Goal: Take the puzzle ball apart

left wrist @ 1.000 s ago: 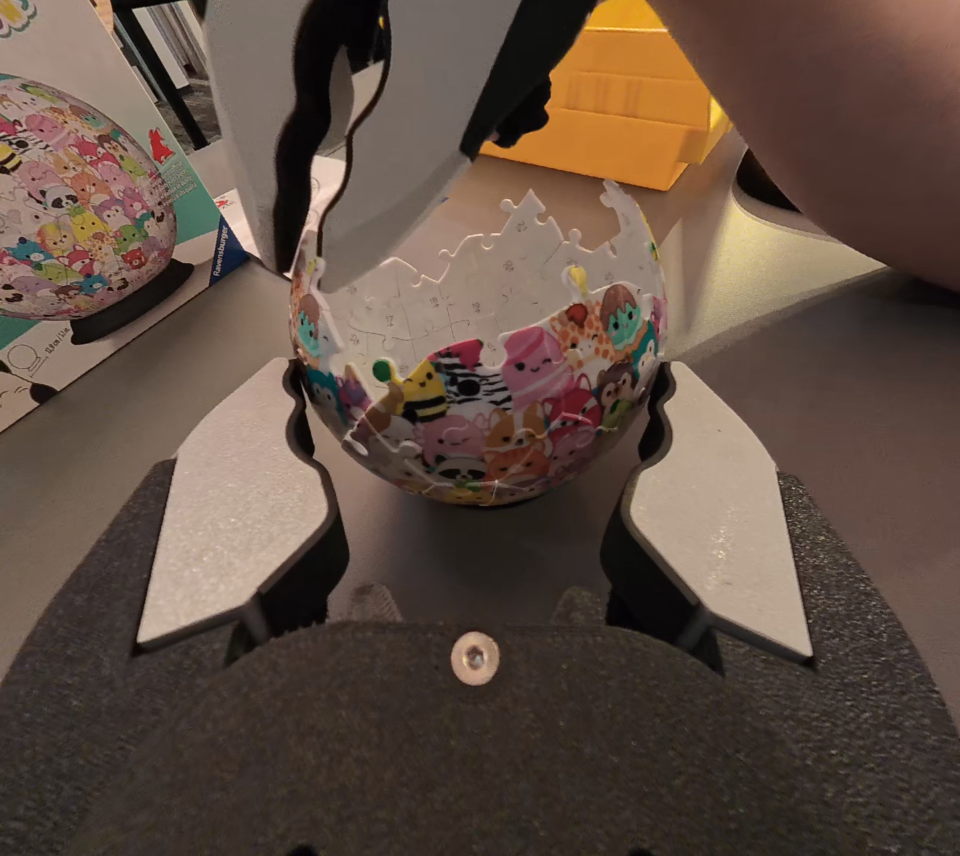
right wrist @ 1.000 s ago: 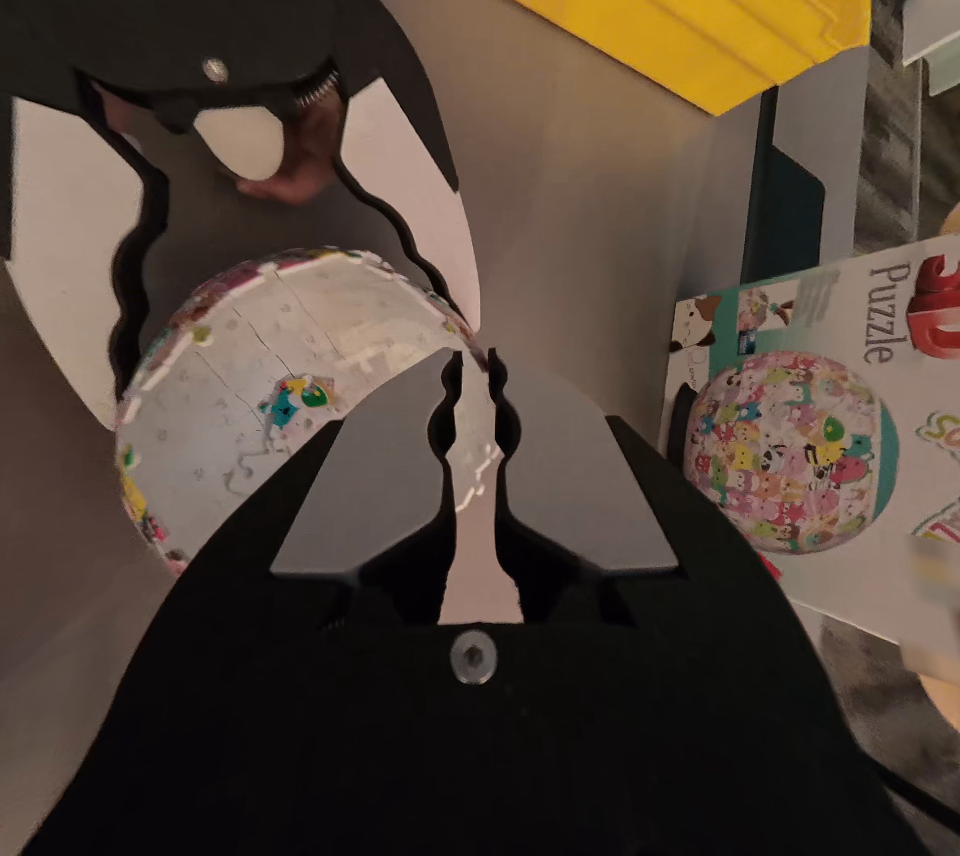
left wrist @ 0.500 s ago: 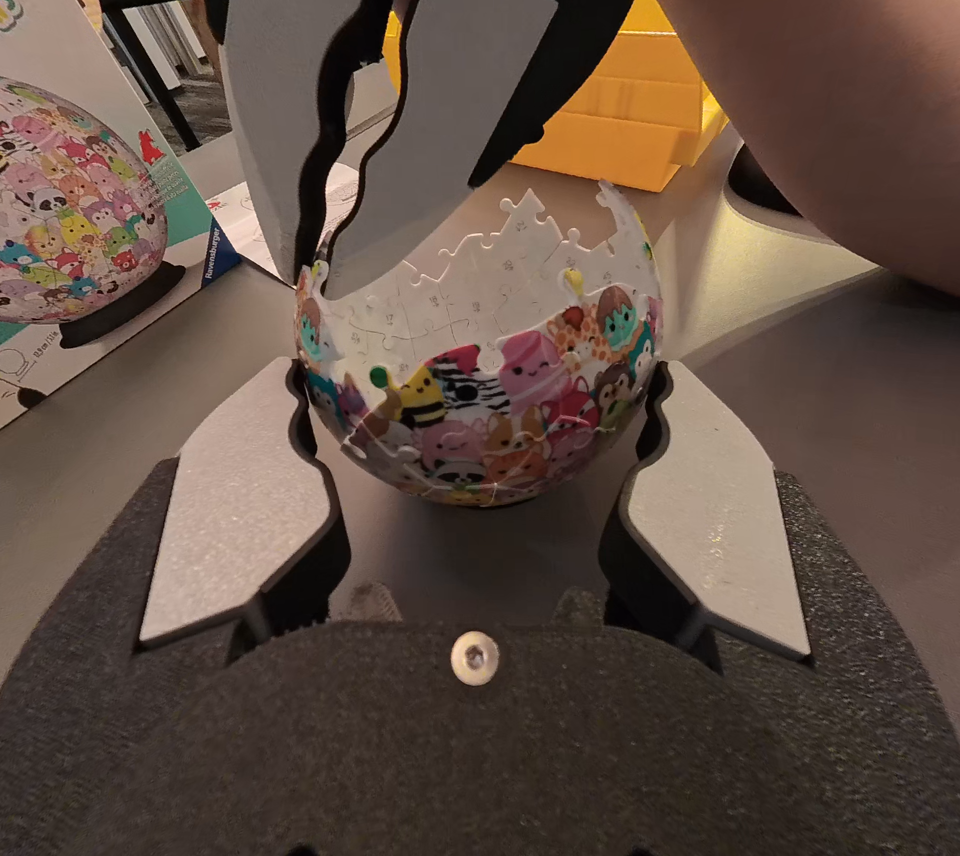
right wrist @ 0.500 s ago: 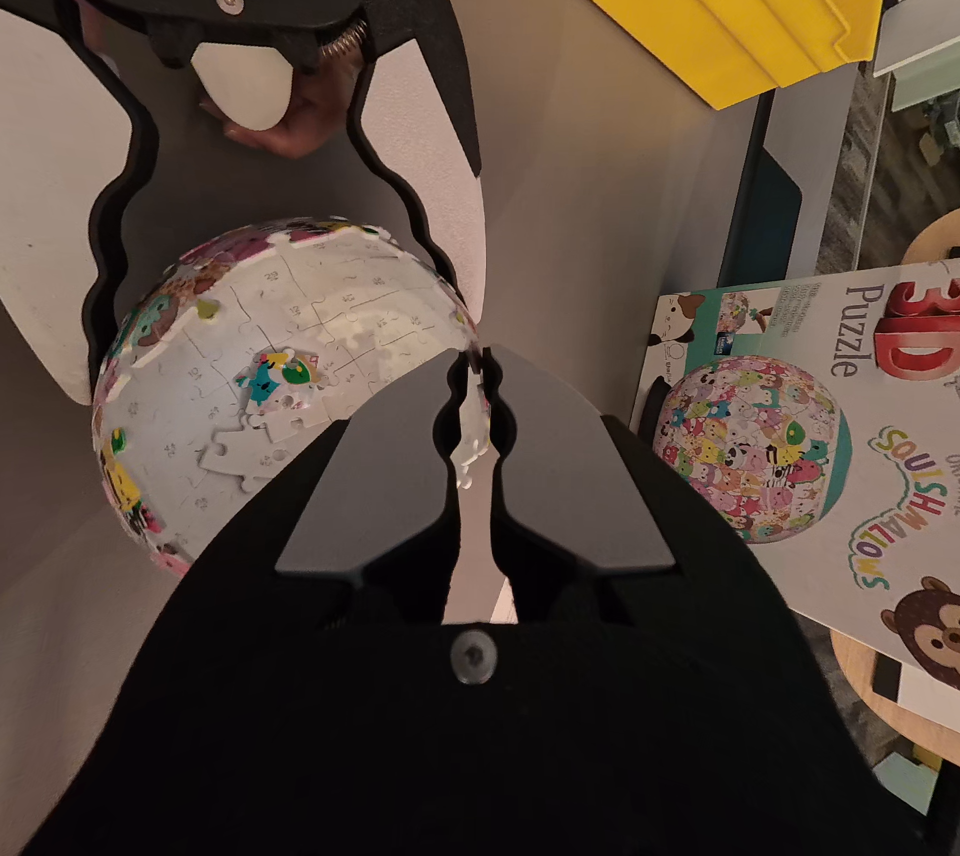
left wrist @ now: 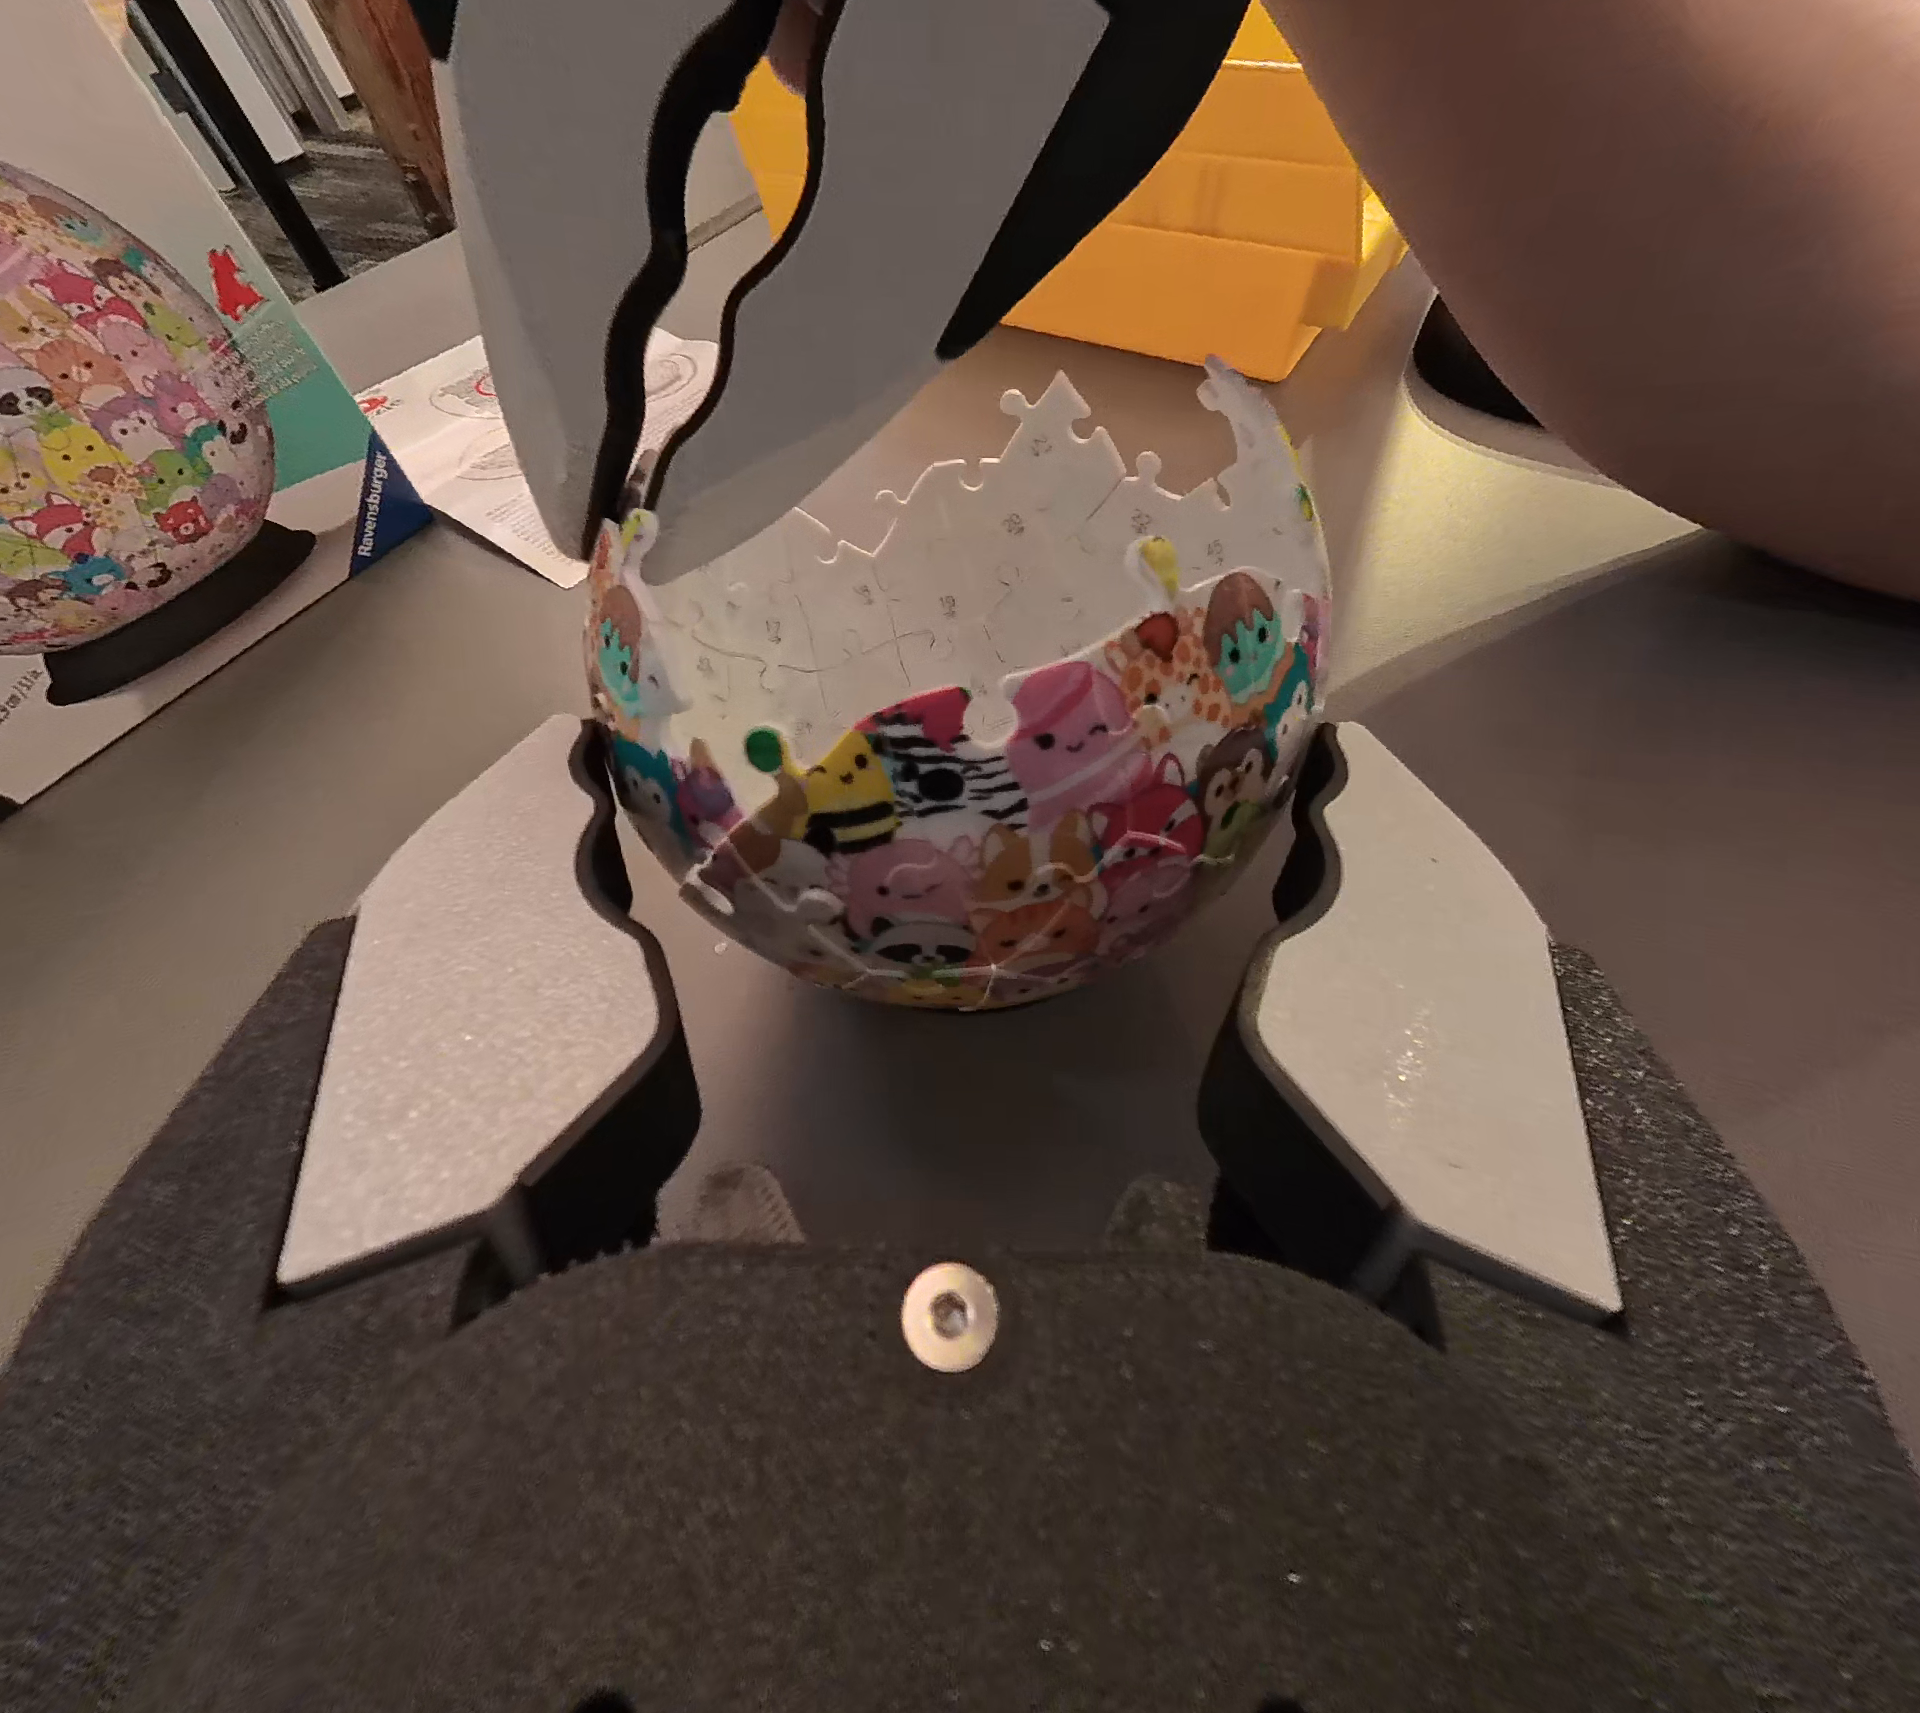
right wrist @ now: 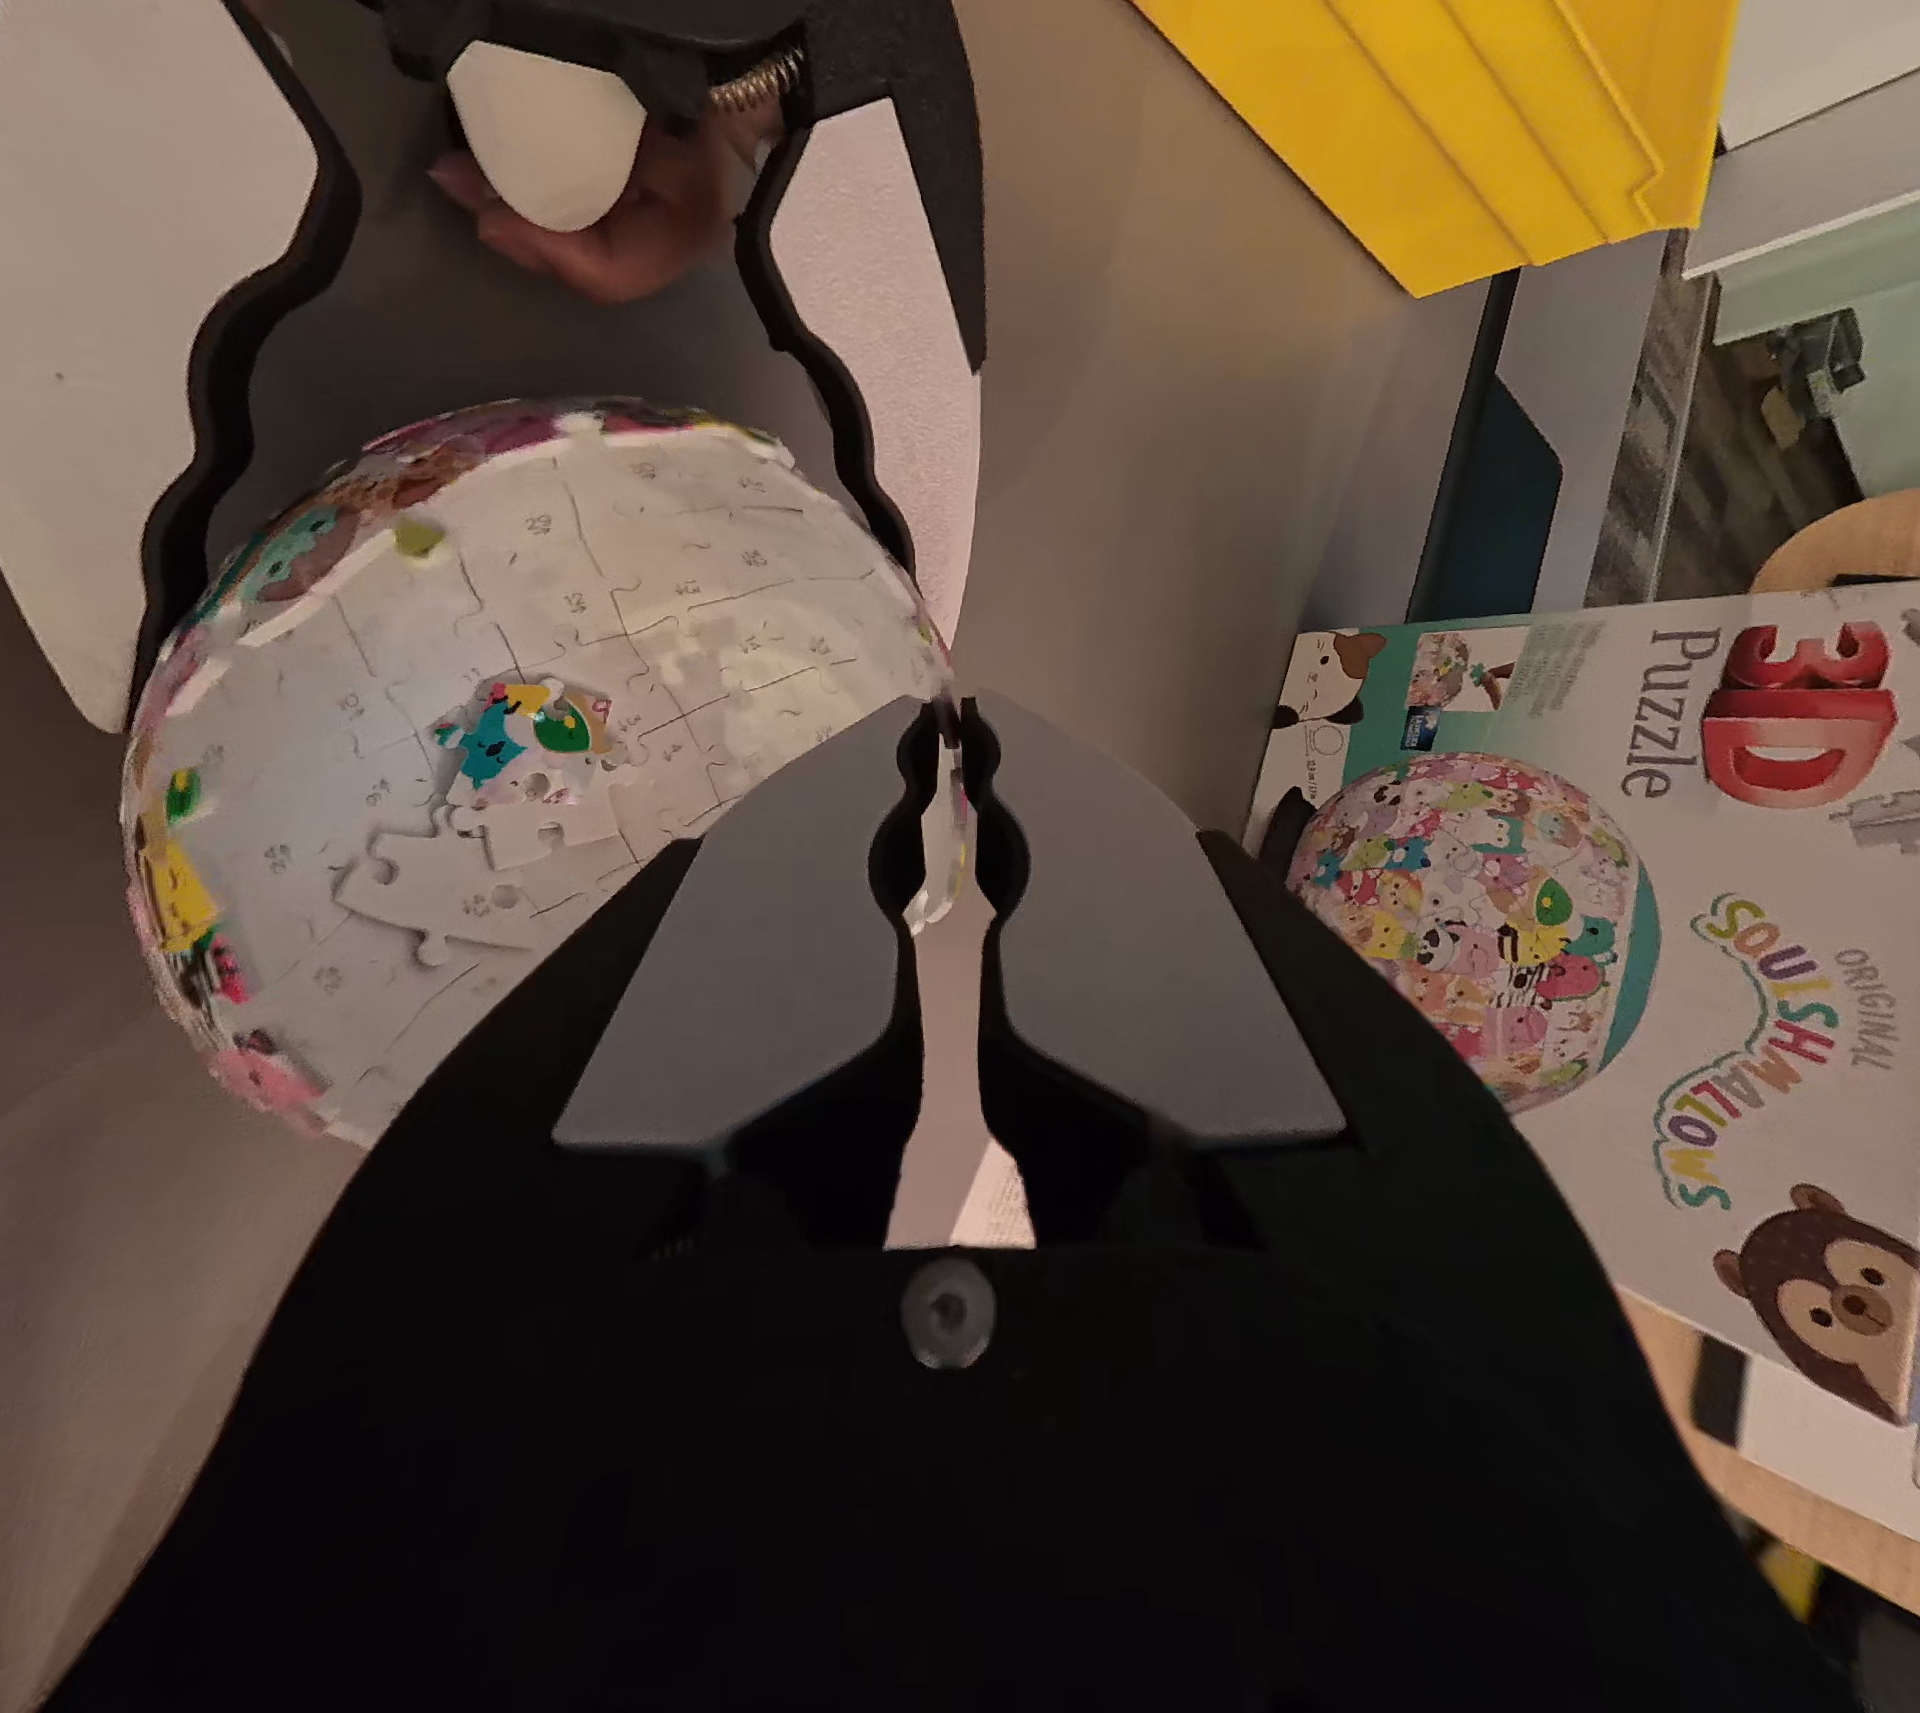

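Observation:
The puzzle ball (left wrist: 1039, 780) is an open half shell, colourful outside and white inside, with a jagged rim, standing on the grey table (left wrist: 1662, 832). My left gripper (left wrist: 953, 728) is shut on it, one fingertip touching each side. My right gripper (left wrist: 618, 525) comes down from above and is shut on a piece of the shell's left rim. In the right wrist view the right gripper (right wrist: 940, 718) pinches that rim piece, and the shell's inside (right wrist: 675, 624) holds a few loose pieces (right wrist: 520, 728). The left gripper's fingers (right wrist: 62, 313) flank the shell there.
A yellow bin (left wrist: 1195, 261) stands behind the ball and also shows in the right wrist view (right wrist: 1403, 1). The puzzle's box (left wrist: 125, 468) lies at the left, with a paper sheet (left wrist: 468, 437) beside it. A person's forearm (left wrist: 1610, 209) crosses the upper right.
The right gripper has stayed shut on the rim piece while its body lifted and tilted more upright. The shell and the left gripper have hardly moved.

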Demonstrator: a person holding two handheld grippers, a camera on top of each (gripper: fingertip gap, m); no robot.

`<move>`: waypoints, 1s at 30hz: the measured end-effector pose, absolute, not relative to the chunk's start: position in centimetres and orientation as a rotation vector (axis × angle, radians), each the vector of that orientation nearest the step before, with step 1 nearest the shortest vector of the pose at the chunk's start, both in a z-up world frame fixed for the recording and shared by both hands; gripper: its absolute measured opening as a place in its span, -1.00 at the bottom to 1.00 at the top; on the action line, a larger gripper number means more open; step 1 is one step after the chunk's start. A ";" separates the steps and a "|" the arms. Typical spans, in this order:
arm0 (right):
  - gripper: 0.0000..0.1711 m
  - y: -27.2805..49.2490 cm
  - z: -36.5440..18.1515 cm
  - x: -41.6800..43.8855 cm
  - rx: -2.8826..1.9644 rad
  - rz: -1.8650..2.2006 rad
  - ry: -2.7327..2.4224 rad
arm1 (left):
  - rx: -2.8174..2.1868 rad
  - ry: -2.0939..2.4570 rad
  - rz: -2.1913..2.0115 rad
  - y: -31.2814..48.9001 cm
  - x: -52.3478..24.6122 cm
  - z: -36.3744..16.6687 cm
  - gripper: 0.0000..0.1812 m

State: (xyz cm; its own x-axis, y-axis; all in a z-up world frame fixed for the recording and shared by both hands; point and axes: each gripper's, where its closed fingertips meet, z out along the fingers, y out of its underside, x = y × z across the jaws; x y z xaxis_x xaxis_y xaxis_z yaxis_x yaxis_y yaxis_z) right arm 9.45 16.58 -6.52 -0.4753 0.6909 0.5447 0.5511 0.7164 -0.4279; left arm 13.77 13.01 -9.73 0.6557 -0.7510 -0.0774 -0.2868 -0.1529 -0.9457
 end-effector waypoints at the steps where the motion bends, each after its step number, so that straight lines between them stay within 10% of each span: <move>1: -0.94 16.6 -6.6 9.4 -0.973 0.269 -2.193 | -1.731 0.840 -0.515 13.0 13.7 -9.7 0.36; 30: -0.92 20.2 -7.8 10.1 -1.425 0.289 -2.069 | -1.736 0.715 -0.294 14.8 13.1 -9.5 0.44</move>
State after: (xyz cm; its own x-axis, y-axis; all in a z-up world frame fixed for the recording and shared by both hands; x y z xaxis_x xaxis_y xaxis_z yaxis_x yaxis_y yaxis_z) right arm 10.11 20.21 -7.75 -0.2408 0.9039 0.3536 0.7722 0.3991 -0.4943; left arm 13.05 14.77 -9.50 0.7812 -0.6011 -0.1688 -0.3086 -0.1366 -0.9413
